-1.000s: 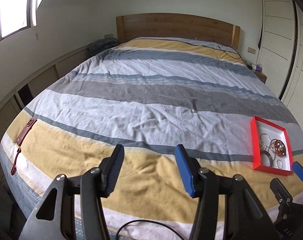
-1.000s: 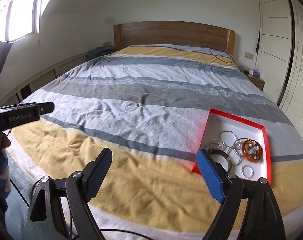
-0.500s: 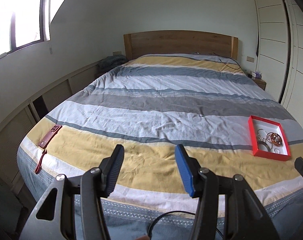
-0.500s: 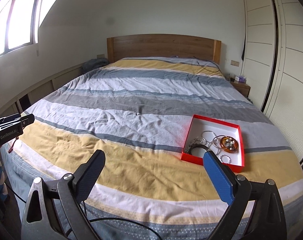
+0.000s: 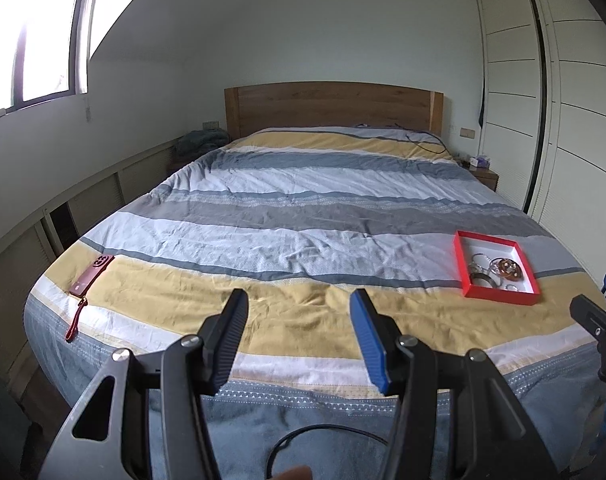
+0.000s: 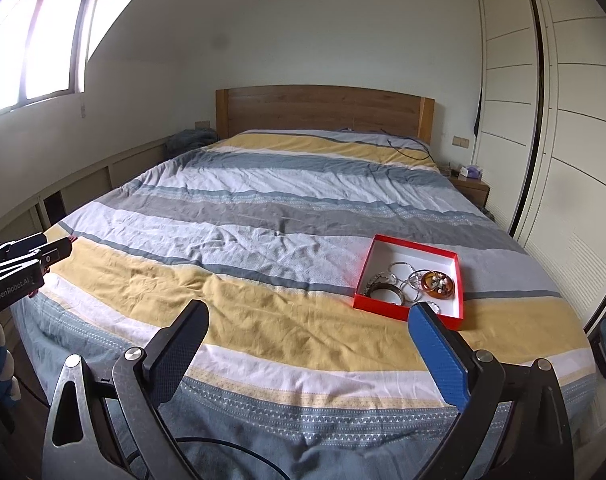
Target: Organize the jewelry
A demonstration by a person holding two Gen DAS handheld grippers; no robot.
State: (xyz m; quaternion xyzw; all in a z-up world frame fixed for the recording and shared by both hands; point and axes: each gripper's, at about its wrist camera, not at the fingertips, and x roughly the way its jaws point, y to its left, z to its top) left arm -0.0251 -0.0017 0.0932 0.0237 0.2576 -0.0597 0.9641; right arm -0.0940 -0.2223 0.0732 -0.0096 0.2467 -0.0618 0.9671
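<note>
A red tray (image 5: 502, 297) with a white inside lies on the yellow stripe at the right of the striped bed (image 5: 303, 208). In it sit several silver bangles and rings (image 6: 399, 276) and an amber piece (image 6: 437, 283). My left gripper (image 5: 298, 294) hovers off the foot of the bed, well left of the tray, open with nothing between its fingers. My right gripper (image 6: 308, 306) stands open wide and empty, short of the tray (image 6: 383, 305), with its blue fingertip in line with the tray's near edge.
A dark red case with a strap (image 5: 91, 276) lies at the bed's left edge. The wooden headboard (image 5: 335, 108) is at the far end, white wardrobe doors (image 5: 575, 140) run along the right, and a nightstand (image 6: 469, 190) stands beside them.
Both grippers have drawn back from the bed and risen, so the tray looks farther off. The right jaws have spread wider. The left jaws kept their gap.
</note>
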